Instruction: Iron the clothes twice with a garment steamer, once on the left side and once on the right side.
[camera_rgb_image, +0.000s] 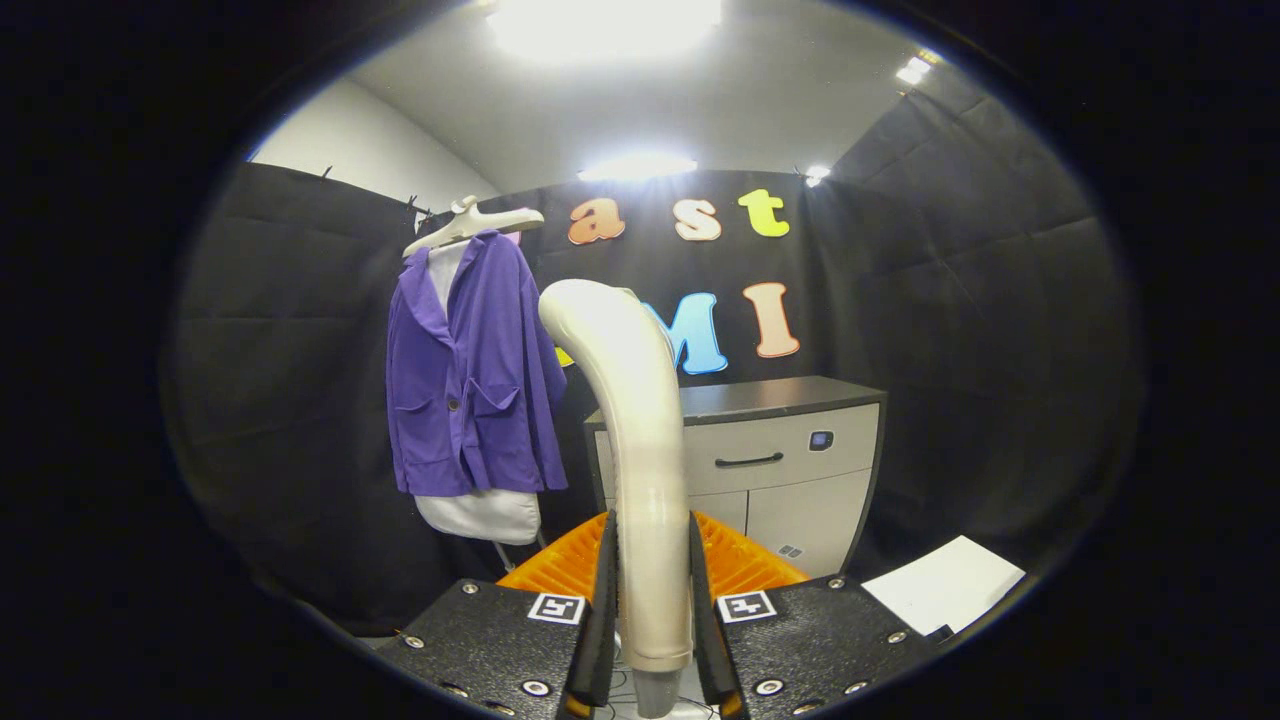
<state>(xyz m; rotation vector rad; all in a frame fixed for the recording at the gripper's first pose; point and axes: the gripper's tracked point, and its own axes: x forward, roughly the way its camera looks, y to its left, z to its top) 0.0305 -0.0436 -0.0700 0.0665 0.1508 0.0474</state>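
My gripper (652, 590) is clenched on the steamer handle (630, 420), purple jacket (470, 370) hanging beyond; I can read no brand writing.

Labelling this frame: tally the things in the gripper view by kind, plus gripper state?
Garment steamer handle: 1, clamped between the fingers of the gripper
Purple jacket: 1
White hanger: 1
White ironing pad behind the jacket: 1
Grey cabinet: 1
White sheet: 1
Total: 6
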